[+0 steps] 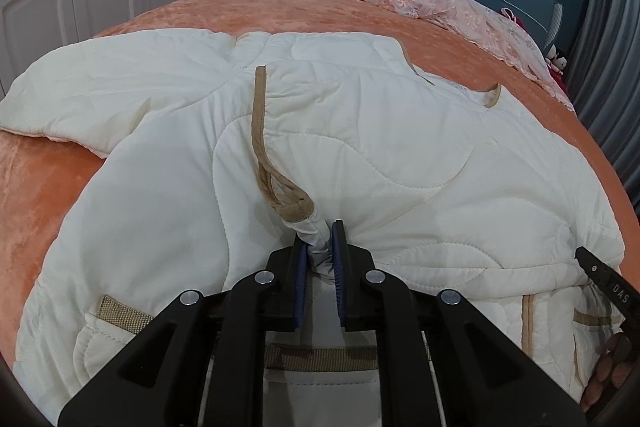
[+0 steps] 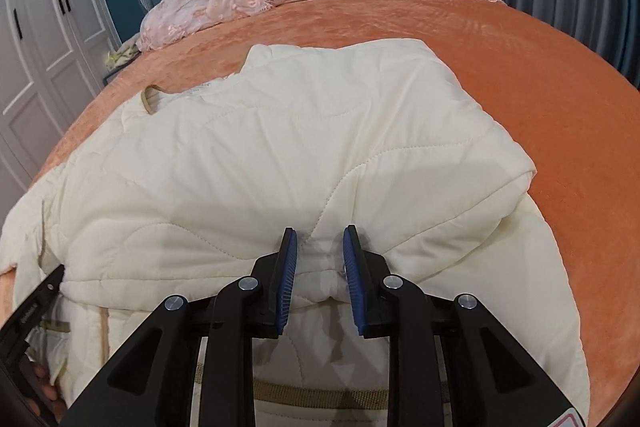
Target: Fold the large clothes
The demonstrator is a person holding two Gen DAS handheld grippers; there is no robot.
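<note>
Though blurred, "DAS" (right tongs [image 1: 600,273])

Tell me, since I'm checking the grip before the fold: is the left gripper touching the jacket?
Touching. The left wrist view shows the left gripper pinching a bunched fold of the cream jacket between its blue pads.

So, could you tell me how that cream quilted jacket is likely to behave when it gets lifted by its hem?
The quilted jacket will probably flop and sag: the fabric already bunches where the left gripper pinches it. Its puffy padding suggests it is bulky yet fairly light. The loose sleeve would likely trail over the orange bedspread.
</note>
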